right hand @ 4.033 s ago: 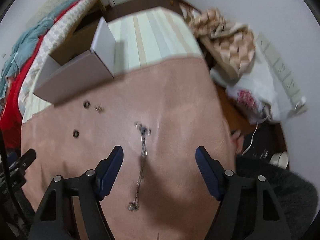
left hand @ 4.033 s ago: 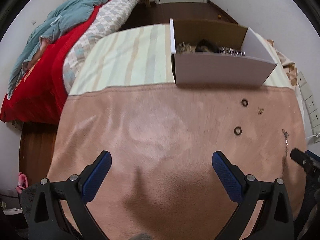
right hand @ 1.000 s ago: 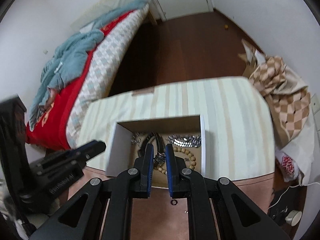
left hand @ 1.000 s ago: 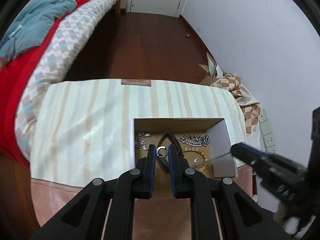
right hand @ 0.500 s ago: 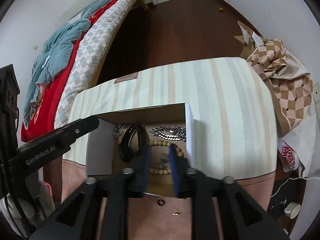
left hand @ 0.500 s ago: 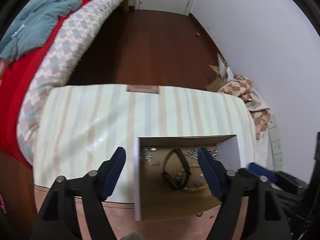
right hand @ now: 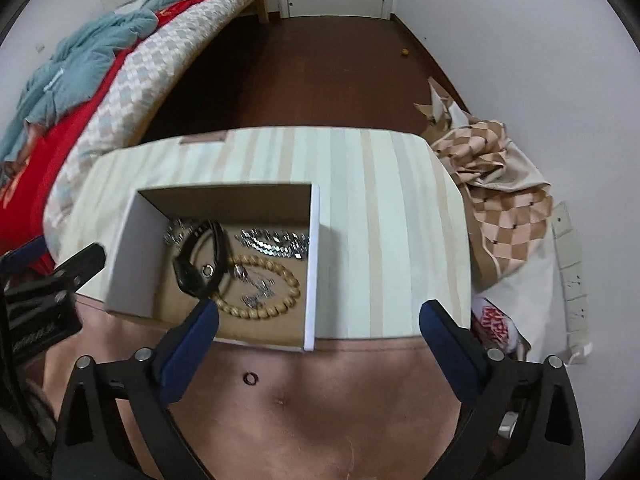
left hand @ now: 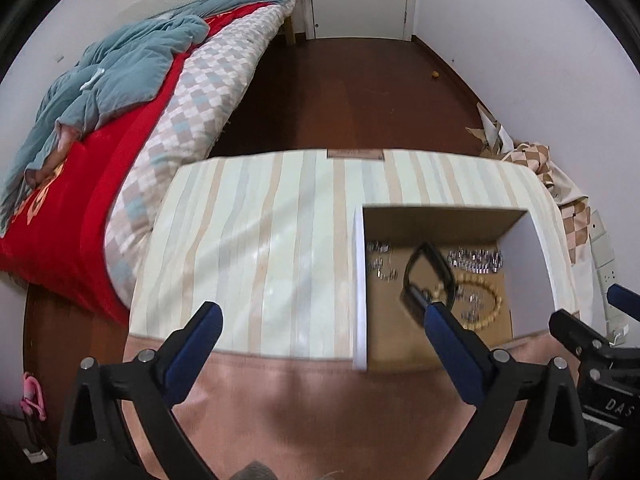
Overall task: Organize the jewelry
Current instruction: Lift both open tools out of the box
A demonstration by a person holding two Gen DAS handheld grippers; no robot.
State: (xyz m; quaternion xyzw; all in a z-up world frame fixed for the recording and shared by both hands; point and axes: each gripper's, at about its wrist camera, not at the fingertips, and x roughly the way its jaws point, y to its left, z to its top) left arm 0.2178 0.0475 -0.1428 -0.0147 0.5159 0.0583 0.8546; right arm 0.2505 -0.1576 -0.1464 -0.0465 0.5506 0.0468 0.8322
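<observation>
A small bedroom with dark wooden floor (left hand: 344,92) and white walls: at the left, a bed (left hand: 100,152) piled with a red blanket, a checked quilt and a rumpled teal cover. Nearer, a desk (right hand: 360,408) wears a soft pinkish-brown cloth in front and a pale striped cloth (left hand: 260,248) beyond. An open white cardboard box (right hand: 312,264), brown inside, sits where the two cloths meet. In it lie a black watch-like strap (right hand: 196,256) curled into a loop, a string of round tan wooden beads (right hand: 264,308), a flat silver link chain (right hand: 276,242) along the far side, smaller silver pieces at the far left corner, and a small metal ring (right hand: 207,270) inside the strap's loop. On the pink cloth just in front of the box lies a small dark ring (right hand: 250,379). The left gripper (left hand: 320,336) and right gripper (right hand: 318,334) hover above the near edge, blue-padded jaws spread wide, holding nothing.
</observation>
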